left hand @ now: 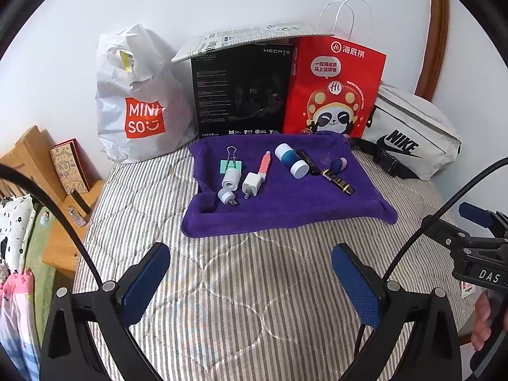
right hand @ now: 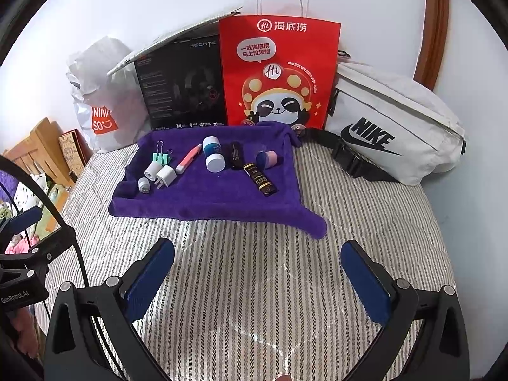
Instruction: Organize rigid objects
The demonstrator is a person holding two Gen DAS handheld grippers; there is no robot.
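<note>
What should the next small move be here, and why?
Probably bring the left tool forward toward the white charger plug at the near left of the purple towel. Both tools are open and empty over the striped bedding, short of the towel, and the right tool sits no closer. The plug lies near the towel's front, though a small grey cylinder lies close beside it.

Along the white wall at the top of the frame stand a white MINISO plastic bag (left hand: 139, 95) at left, a black HECATE box (left hand: 241, 90) at centre and a red paper bag with a panda (left hand: 333, 89) just beside it. A white Nike waist bag (left hand: 409, 136) lies at upper right on the striped quilt (left hand: 247, 301). At far left is a wooden bedside stand (left hand: 60, 241) bearing a patterned book (left hand: 68, 166).
</note>
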